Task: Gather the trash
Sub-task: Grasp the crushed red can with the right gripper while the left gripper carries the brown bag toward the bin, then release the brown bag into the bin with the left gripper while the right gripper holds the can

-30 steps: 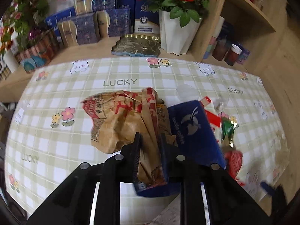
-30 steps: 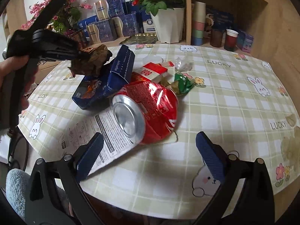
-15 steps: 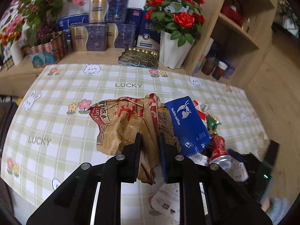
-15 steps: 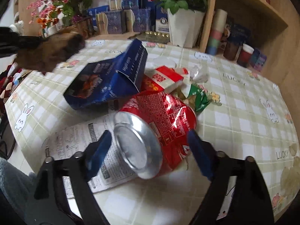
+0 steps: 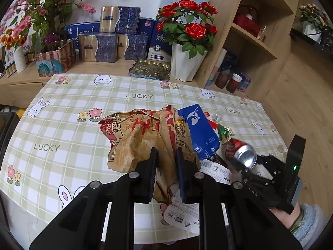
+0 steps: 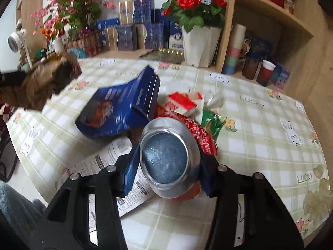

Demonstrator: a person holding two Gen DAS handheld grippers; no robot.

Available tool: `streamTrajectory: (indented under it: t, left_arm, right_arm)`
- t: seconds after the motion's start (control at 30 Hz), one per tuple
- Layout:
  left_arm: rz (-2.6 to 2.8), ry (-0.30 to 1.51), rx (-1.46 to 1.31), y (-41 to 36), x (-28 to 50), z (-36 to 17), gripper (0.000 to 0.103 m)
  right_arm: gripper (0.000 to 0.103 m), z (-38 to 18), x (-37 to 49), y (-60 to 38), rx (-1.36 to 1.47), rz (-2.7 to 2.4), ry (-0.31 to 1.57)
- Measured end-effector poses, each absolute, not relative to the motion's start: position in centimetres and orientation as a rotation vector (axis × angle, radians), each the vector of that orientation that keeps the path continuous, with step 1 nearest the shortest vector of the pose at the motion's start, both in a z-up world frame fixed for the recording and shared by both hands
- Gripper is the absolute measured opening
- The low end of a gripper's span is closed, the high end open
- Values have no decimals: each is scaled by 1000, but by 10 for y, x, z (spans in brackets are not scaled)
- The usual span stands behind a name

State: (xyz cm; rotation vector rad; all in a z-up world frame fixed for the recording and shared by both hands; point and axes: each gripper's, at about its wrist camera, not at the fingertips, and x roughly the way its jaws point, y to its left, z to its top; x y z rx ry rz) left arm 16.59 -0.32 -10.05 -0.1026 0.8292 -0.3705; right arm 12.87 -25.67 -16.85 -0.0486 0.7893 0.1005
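Note:
My left gripper (image 5: 166, 154) is shut on a crumpled brown paper bag (image 5: 145, 137), held above the checked tablecloth (image 5: 62, 112). The bag shows blurred at the left of the right wrist view (image 6: 41, 85). My right gripper (image 6: 169, 160) is closing on a crushed red can (image 6: 199, 133). Its silver end faces the camera and the blue pads (image 6: 131, 166) touch both sides. Behind the can lie a blue coffee bag (image 6: 120, 106), a red-and-white carton (image 6: 181, 103), a green wrapper (image 6: 210, 120) and a printed paper sheet (image 6: 104, 164).
A white vase of red roses (image 5: 185, 62), a gold tin tray (image 5: 149, 69) and several blue-and-gold boxes (image 5: 97, 48) stand behind the table. A wooden shelf with cups (image 6: 266, 73) is at the right. The table's near edge lies just below both grippers.
The left gripper has drawn back and upward with the brown bag. The right jaws have narrowed from wide open until their pads meet the red can.

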Motion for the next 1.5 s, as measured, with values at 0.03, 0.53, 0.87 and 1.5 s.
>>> streamTrajectory:
  t: [0.03,0.53,0.87,1.5]
  left_arm:
    - [-373,830,-104,-3,164,-100,18]
    - [-471,862,-98,7,94,-92,18]
    - [-553,965,-26,11,26,-118,19]
    - [-694,1174,99,-23,-26,-178,17]
  right_arm:
    - [51,-165,127,-258,-43,100,781]
    - [51,-112,68,-246,-2,139,695]
    - [51,-95,13,-228,-12,165,703]
    - [51,-99,-45,-231,10,169,725]
